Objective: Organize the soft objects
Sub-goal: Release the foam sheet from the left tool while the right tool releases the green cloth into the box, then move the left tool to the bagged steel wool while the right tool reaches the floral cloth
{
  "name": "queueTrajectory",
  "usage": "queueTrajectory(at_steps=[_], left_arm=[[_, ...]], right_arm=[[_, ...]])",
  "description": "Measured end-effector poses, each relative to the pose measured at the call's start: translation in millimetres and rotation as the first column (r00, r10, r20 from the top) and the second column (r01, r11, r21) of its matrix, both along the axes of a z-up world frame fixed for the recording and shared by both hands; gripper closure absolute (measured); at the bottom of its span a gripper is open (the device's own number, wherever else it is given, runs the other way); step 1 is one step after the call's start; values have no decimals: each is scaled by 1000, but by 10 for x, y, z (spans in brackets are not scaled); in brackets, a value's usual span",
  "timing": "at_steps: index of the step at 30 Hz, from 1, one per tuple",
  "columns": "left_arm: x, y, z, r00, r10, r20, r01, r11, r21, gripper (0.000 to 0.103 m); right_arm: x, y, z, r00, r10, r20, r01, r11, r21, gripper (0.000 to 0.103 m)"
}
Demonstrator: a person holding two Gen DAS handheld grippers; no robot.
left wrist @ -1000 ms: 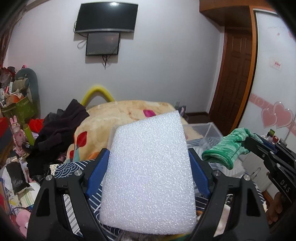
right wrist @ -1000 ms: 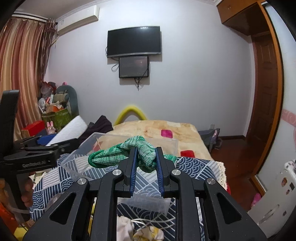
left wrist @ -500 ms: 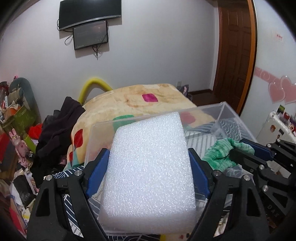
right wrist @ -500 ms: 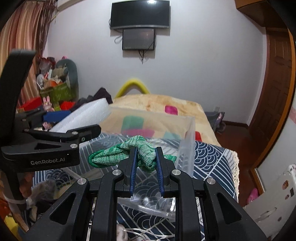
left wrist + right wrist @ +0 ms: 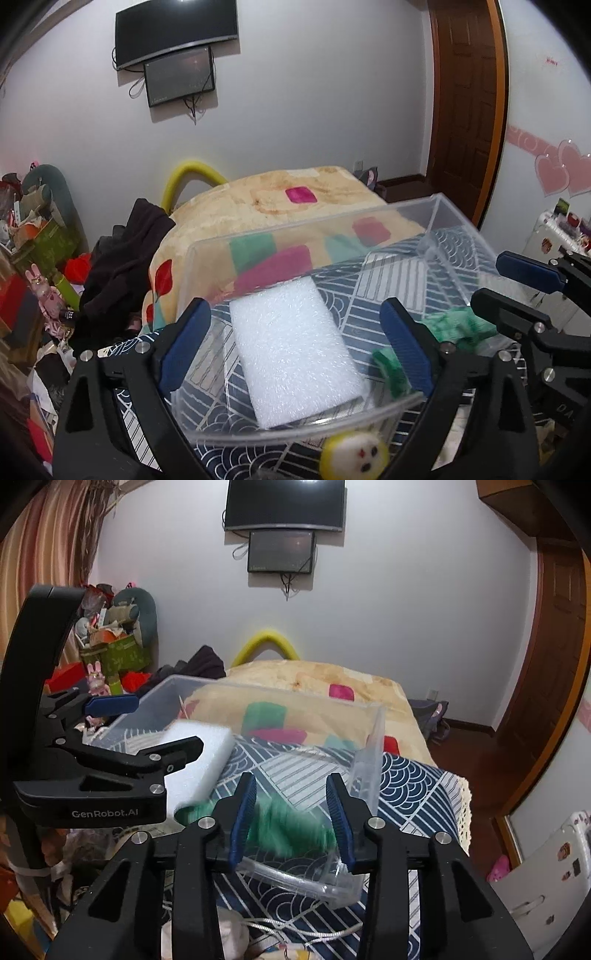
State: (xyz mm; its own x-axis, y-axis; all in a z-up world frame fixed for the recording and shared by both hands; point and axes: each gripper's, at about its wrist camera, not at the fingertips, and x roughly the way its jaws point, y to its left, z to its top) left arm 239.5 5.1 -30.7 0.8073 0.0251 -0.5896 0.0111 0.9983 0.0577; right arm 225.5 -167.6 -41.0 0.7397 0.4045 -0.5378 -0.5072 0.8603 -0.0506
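Observation:
A clear plastic bin [image 5: 458, 225] stands on a blue patterned cloth [image 5: 417, 779]. A white foam block [image 5: 295, 350] lies inside it, loose between the spread jaws of my left gripper [image 5: 295, 343], which is open above the bin's near rim. A green knitted cloth [image 5: 458, 325] lies in the bin to the block's right. In the right wrist view the green cloth [image 5: 291, 827] is blurred and free below my right gripper [image 5: 291, 812], which is open. The foam block [image 5: 207, 753] and bin [image 5: 373, 738] show there too.
A small yellow and white plush [image 5: 354, 458] lies in front of the bin. A bed with a beige blanket [image 5: 266, 199] is behind. Dark clothes [image 5: 122, 254] and clutter [image 5: 33, 236] pile up at the left. A wooden door [image 5: 465, 92] is at the right.
Both grippers tilted down over the bin and opened. The foam block dropped from the left gripper into the bin. The green cloth dropped from the right gripper beside it.

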Motion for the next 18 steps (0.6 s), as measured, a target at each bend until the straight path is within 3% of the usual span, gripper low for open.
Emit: queueTrajectory(at_steps=[5,12,18], left_arm=[[-223,45,175,999,-3,44,5,999,-44,7],[-676,179,398,992,-4,128,13,997,-73,1],[-1005,294,317,990,1,143,9,998,-68,1]], right_arm=[[-134,-60,155,999,4,43,-6,999,41,56],[-422,-177,326,993,-2,121,-9,996,91,51],[-610,-256,307,989,-10,148,-7,994,113,49]])
